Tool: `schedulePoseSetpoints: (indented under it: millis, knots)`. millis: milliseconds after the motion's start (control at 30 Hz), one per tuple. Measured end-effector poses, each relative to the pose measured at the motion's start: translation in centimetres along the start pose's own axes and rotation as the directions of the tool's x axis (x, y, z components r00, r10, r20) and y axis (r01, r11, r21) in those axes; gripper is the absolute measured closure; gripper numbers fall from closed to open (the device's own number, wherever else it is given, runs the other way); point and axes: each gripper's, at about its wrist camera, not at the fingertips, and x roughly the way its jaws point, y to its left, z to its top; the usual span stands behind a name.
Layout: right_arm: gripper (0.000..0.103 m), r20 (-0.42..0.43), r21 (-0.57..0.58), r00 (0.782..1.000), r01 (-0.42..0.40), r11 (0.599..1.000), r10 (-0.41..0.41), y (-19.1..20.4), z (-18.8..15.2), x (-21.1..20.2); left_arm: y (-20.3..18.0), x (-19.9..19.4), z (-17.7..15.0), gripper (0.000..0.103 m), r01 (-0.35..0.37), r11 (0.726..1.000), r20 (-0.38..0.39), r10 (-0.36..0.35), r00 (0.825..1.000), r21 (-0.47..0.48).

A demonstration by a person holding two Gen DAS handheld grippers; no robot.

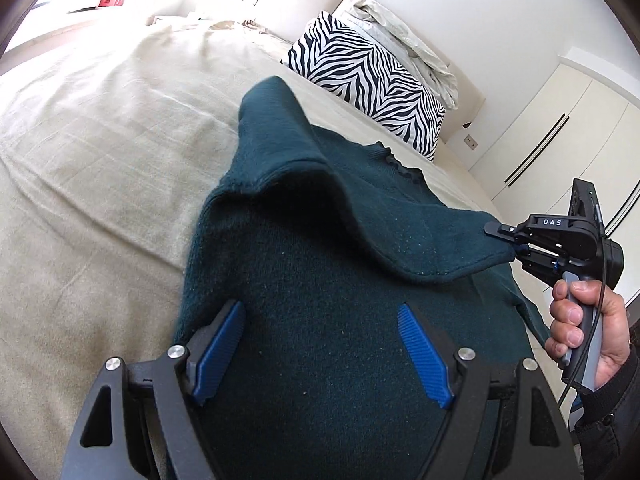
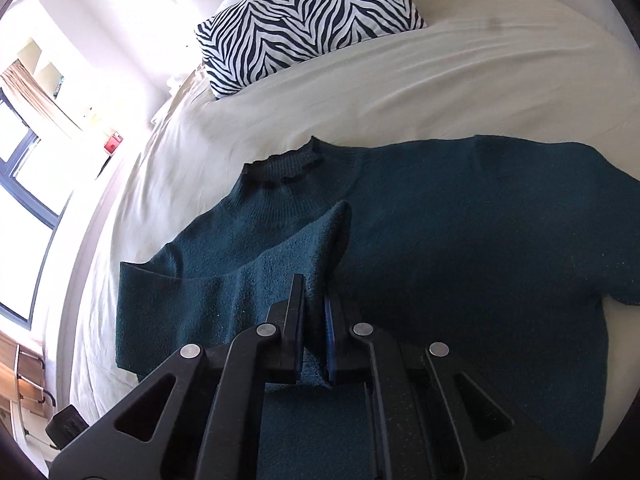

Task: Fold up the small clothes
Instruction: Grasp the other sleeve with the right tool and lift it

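A dark teal knitted sweater (image 1: 320,280) lies spread on a beige bed (image 1: 100,160), its frilled collar (image 2: 282,168) toward the pillows. My left gripper (image 1: 320,320) is open just above the sweater's body, with nothing between its blue pads (image 1: 218,344). My right gripper (image 2: 314,312) is shut on the end of a sleeve (image 2: 280,272) and holds it lifted over the sweater's body. In the left wrist view the right gripper (image 1: 508,240) shows at the right, pinching the sleeve's edge (image 1: 460,256).
A zebra-striped pillow (image 1: 368,80) and a pale pillow (image 1: 408,32) lie at the head of the bed. White wardrobe doors (image 1: 560,140) stand to the right. A window (image 2: 24,184) is at the far side of the bed.
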Motion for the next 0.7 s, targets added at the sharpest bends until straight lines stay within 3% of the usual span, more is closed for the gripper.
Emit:
schedulePoseSetpoints:
  millis: [233,433,567,700]
  knots:
    - [0.096,-0.004,0.107,1.0,0.031,0.994,-0.031,-6.1,0.0,1.7,-0.2,0.3,0.2,0.022,-0.009,1.0,-0.004,0.009,1.0,0.003]
    - [0.096,-0.019,0.121,1.0,0.027,0.992,-0.024,-7.5,-0.8,3.1,-0.6,-0.2,1.1,0.022,-0.023,1.0,-0.014,0.022,1.0,-0.012]
    - [0.096,-0.012,0.144,1.0,0.007,0.99,-0.005,-8.4,-0.8,3.1,-0.3,-2.2,3.8,0.023,-0.002,0.999,0.056,0.005,0.998,-0.053]
    - [0.096,-0.004,0.121,1.0,0.014,0.993,-0.013,-8.2,-0.3,3.2,-0.2,-2.1,8.3,0.028,-0.015,1.0,0.103,0.017,0.995,-0.022]
